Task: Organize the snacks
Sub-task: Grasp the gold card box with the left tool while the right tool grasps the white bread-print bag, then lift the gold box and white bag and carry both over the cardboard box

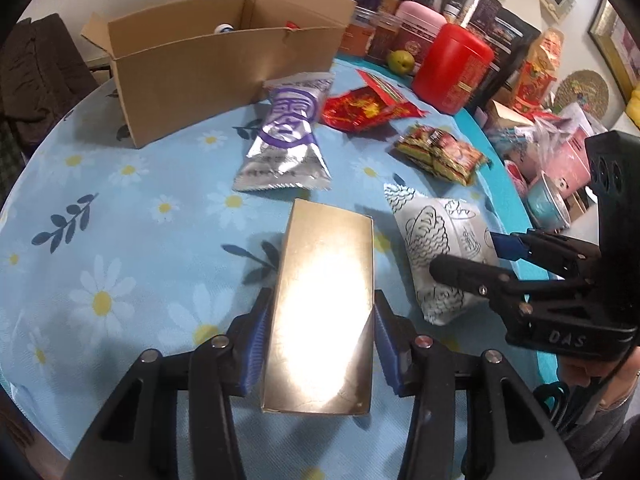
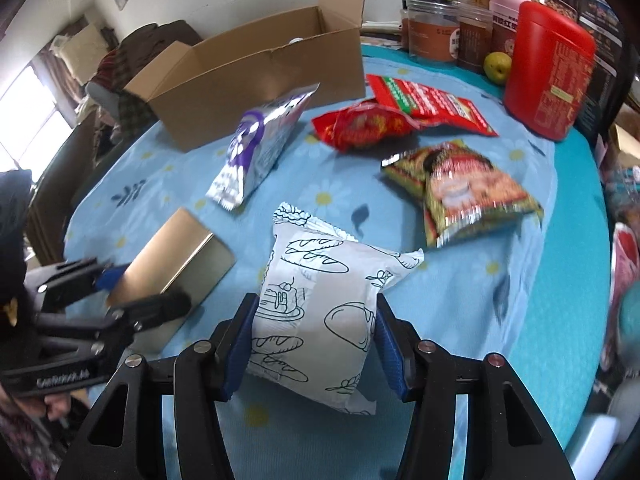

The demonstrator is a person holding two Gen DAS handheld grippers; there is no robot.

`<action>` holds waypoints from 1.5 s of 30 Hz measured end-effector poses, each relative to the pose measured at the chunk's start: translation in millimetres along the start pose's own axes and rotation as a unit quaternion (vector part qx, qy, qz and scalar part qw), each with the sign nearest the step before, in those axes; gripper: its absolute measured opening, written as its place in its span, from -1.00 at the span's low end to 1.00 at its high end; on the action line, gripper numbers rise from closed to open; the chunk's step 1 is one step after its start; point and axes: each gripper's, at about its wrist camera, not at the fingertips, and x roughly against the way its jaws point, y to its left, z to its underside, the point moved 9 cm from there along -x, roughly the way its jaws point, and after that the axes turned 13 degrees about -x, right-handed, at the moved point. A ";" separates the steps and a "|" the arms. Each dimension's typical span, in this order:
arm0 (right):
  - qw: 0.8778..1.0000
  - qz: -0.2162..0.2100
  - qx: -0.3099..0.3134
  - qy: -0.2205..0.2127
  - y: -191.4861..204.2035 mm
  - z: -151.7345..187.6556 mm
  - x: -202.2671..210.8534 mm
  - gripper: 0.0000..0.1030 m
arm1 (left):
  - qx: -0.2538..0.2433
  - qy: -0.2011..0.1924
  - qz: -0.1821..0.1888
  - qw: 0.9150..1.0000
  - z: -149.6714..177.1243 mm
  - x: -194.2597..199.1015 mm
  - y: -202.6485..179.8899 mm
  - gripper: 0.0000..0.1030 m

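The gold box (image 1: 324, 312) has a glossy, mirror-like metallic finish that throws back a bright glare. The white bread packet (image 2: 316, 320) is smooth, crinkled plastic film. The purple-and-silver pouch (image 1: 284, 140) looks like shiny foil. The cardboard box (image 1: 208, 64) is matt brown corrugated paper. The tablecloth (image 1: 120, 220) is matt woven cloth with a fine texture. The red canister (image 1: 452, 68) is smooth, glossy plastic.

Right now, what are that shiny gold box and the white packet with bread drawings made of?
The gold box looks like card with a metallic foil finish: sharp folded edges, mirror-like glare. The white packet seems to be thin, matte plastic film or coated paper: crimped zigzag end seal, soft puffy wrinkles.
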 end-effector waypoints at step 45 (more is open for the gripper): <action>0.999 0.016 0.001 -0.030 9.8 28.8 10.8 0.02 | -0.039 -0.014 -0.017 0.999 7.6 9.1 -22.9 -0.16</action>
